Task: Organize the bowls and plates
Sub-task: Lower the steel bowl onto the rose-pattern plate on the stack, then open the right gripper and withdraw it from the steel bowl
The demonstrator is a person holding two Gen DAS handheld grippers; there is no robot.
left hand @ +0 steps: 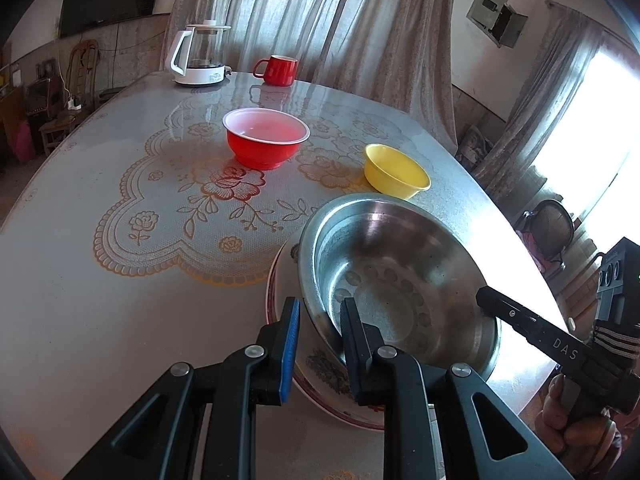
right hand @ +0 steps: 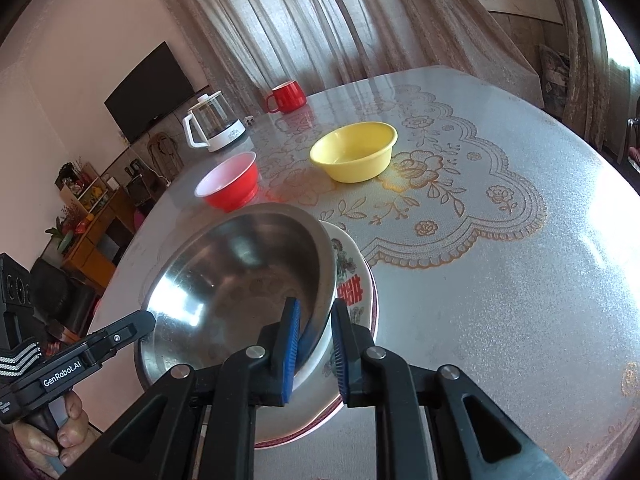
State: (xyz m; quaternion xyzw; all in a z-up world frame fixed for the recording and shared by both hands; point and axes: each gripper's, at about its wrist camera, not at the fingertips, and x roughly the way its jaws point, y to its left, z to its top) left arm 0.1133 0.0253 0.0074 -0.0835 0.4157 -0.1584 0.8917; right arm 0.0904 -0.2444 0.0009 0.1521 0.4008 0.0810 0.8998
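1. Left wrist view: the left gripper (left hand: 320, 320) has its jaws on both sides of the rim of the metal bowl (left hand: 400, 280). One finger is outside the bowl wall and one is inside. A small gap shows by the blue pad, so I cannot tell if the jaws are squeezing the rim.
2. The metal bowl sits tilted inside a white plate with flowers (left hand: 320, 368). The plate rests on the bench (left hand: 80, 280), close to the near edge.
3. Right wrist view: the right gripper (right hand: 314, 336) has its jaws around the other side of the same bowl rim (right hand: 326, 264). The rim is between the two blue pads. I cannot tell if they pinch it tight.
4. The plate (right hand: 352, 292) has red marks and flowers on it, and it shows beside the bowl.
5. A red bowl (left hand: 266, 138) with a white inside stands farther back on the bench. A yellow bowl (left hand: 396, 172) stands near it, just past the metal bowl. The two are apart.
6. A red mug (left hand: 278, 70) and a white kettle with a glass jug (left hand: 200, 56) stand at the far edge of the bench, side by side.
7. The bench has a shiny cover with a lace flower pattern (left hand: 160, 208).
8. Curtains (left hand: 320, 20) hang behind the bench. A dark TV screen (right hand: 150, 88) hangs on the wall.
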